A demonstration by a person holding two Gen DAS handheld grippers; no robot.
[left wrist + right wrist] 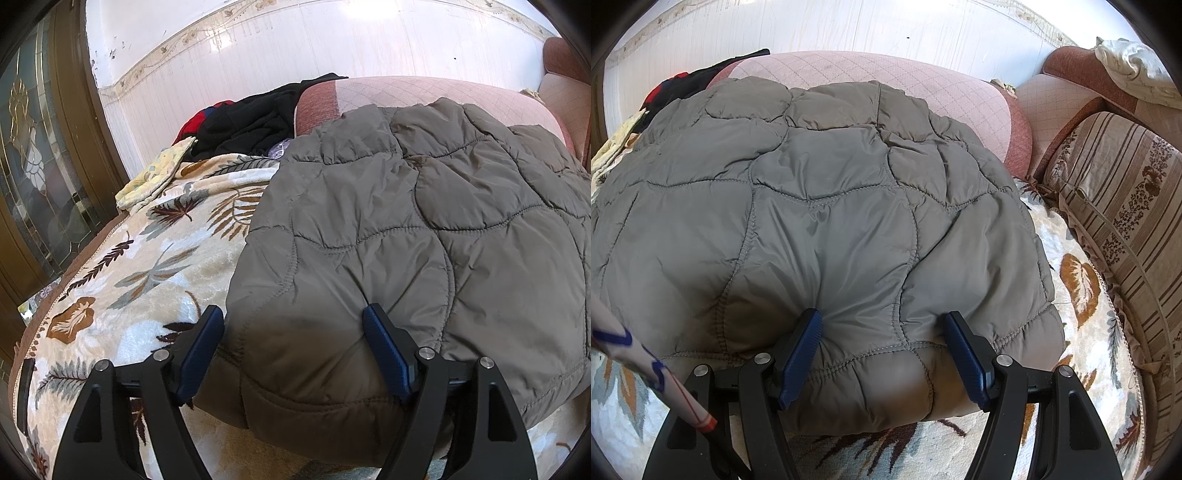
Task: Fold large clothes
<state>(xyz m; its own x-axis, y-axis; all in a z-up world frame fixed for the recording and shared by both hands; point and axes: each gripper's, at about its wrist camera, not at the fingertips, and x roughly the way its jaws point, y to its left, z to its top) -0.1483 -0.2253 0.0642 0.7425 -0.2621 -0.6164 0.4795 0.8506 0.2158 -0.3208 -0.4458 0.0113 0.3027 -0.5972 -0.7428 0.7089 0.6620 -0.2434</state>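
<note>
A grey-olive quilted jacket (406, 229) (812, 206) lies folded into a thick pad on a leaf-patterned blanket (147, 266) (1075, 280) over a sofa. My left gripper (291, 317) straddles the jacket's near left corner. One blue pad (207, 339) lies against the jacket's side edge and the other (384, 343) dents the top fabric. My right gripper (882, 321) straddles the near right part of the jacket. Its blue fingers (805, 339) dig into the puffy fabric, which bulges and puckers between them. Both grippers are shut on the jacket's near edge.
A pile of black and red clothes (251, 122) (679, 88) and a yellow cloth (155, 177) lie at the far left. The pink sofa back (443, 96) (871, 70) is behind, a striped cushion (1115, 192) at the right, a glazed wooden door (40, 166) at the left. A sleeve (646, 362) shows at lower left.
</note>
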